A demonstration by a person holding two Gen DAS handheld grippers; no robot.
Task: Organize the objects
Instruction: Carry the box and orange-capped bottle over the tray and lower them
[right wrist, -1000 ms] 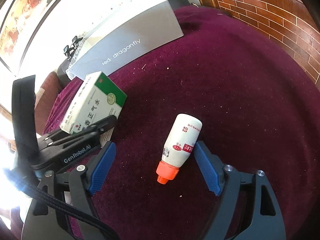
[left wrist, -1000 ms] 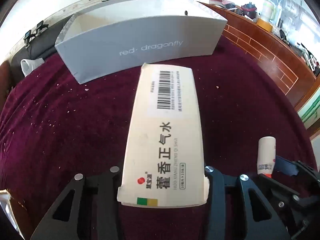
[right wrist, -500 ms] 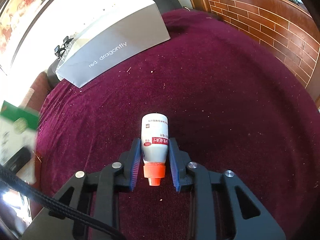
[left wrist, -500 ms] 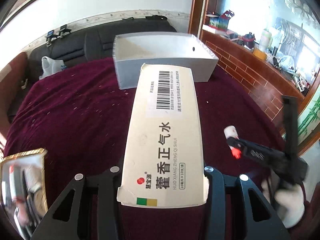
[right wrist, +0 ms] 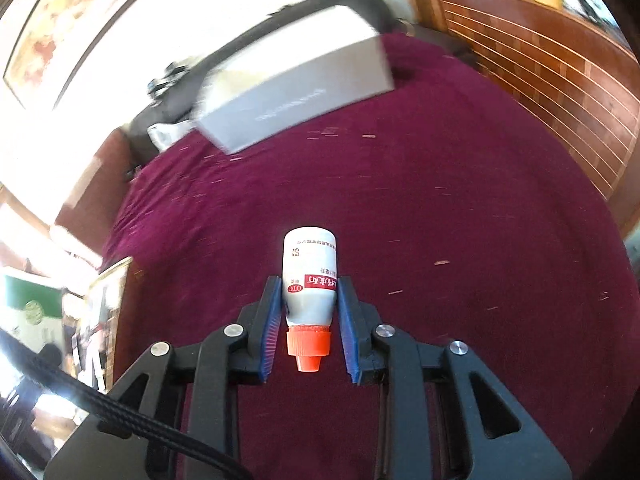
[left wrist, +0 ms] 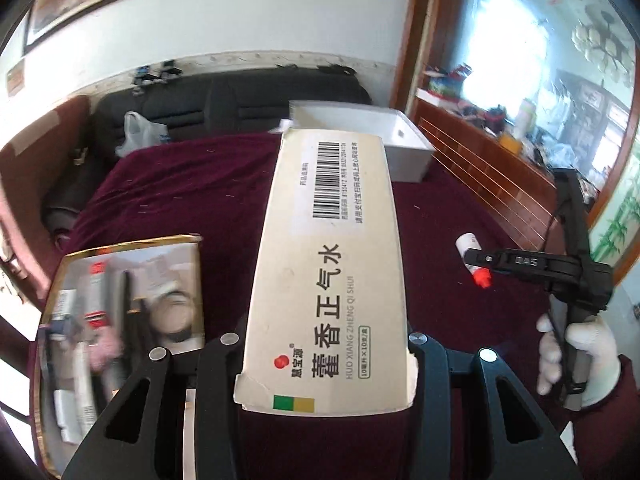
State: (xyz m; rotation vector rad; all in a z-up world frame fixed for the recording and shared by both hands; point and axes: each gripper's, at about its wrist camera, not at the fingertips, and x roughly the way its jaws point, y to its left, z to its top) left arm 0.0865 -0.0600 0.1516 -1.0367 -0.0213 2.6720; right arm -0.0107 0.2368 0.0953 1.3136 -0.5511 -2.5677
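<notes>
Medicine box [left wrist: 328, 272] sits clamped in left gripper [left wrist: 324, 344]; right gripper [right wrist: 308, 312] grips white bottle [right wrist: 309, 280].

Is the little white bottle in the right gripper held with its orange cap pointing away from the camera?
No, the small white bottle sits between the right gripper pads with its orange cap toward the camera.

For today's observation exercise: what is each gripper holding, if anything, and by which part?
Left gripper: the medicine carton, by the long sides near one end. Right gripper: the small white bottle, by its body just above the orange cap.

one medicine carton [left wrist: 324, 264], one bottle [right wrist: 309, 280], two open boxes [left wrist: 404, 142]
</notes>
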